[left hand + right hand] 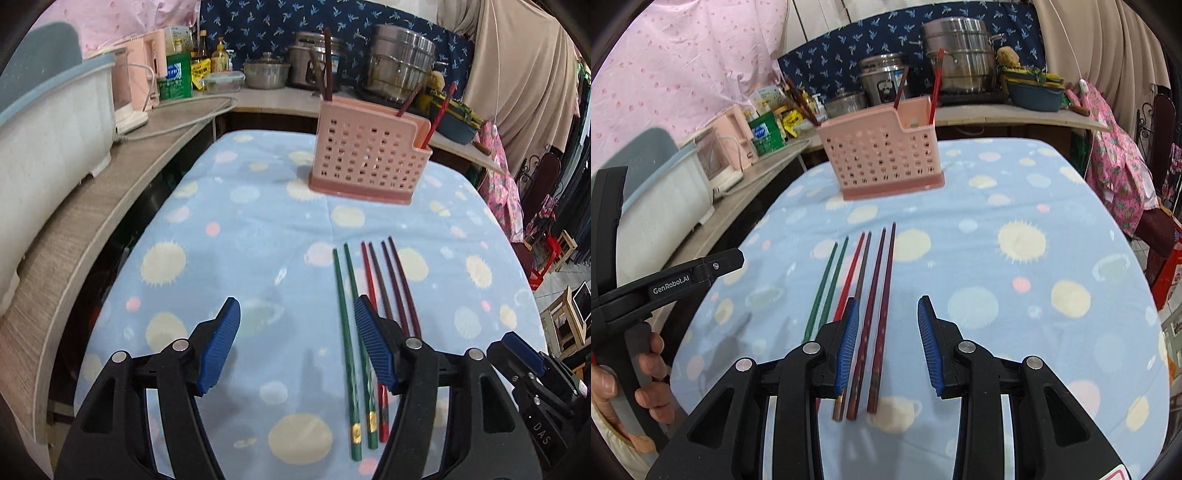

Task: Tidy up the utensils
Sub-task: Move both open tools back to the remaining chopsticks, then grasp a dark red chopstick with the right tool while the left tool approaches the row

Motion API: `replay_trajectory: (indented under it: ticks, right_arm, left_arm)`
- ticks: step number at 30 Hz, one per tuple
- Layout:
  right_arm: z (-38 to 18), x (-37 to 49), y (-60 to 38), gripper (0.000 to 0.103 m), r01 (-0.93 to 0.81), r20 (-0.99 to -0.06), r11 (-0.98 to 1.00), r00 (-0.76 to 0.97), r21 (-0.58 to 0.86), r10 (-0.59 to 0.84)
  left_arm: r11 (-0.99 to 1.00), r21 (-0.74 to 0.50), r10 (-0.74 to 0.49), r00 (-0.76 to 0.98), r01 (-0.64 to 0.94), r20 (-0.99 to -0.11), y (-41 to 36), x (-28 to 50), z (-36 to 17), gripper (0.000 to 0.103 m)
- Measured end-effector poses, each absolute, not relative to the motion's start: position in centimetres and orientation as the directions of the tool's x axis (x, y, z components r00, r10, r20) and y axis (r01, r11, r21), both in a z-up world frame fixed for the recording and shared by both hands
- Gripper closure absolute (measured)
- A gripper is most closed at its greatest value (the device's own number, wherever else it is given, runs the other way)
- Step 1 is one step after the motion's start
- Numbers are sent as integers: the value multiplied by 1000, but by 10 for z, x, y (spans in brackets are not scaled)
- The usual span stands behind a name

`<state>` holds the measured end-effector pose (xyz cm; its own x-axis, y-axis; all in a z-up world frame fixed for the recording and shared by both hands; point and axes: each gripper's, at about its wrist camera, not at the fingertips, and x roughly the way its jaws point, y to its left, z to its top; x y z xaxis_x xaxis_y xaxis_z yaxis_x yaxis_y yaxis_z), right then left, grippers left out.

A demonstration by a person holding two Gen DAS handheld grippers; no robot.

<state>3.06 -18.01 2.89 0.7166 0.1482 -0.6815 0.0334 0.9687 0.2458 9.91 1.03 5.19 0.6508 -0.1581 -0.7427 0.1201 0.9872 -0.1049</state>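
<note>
Several chopsticks lie side by side on the blue spotted cloth (240, 240): a green pair (341, 314), a red one (367, 269), a brown one (376, 273) and a maroon pair (399, 280). My left gripper (295, 306) hangs open just above the cloth, its right pad over the green pair. My right gripper (889, 301) is open too, and the maroon pair (881, 280) shows in its gap, flat on the cloth. The pads press on nothing. Behind stands a pink perforated caddy (882, 155) with a few dark and red chopsticks upright in it.
A white tub with a blue rim (55, 129) sits on a wooden shelf (92, 229) along the left. Steel pots (399, 66), bottles and boxes crowd the back counter. A hand (646, 369) holds the left gripper's handle. The table drops off at the right.
</note>
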Motion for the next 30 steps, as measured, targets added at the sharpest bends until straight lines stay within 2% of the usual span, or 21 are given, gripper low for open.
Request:
replay_trajectory:
  ticks: [20, 28, 30]
  right_arm:
    - [-25, 25, -152, 72, 31, -759, 981, 638, 194, 130]
    - [-31, 25, -155, 95, 53, -769, 985, 632, 166, 96]
    - [-32, 23, -158, 96, 58, -767, 984, 634, 171, 96]
  left_arm:
    - [990, -88, -136, 580, 111, -803, 17, 68, 8, 42]
    - [988, -88, -146, 570, 128, -808, 12, 64, 5, 42]
    - [988, -90, -148, 566, 129, -811, 11, 63, 3, 42]
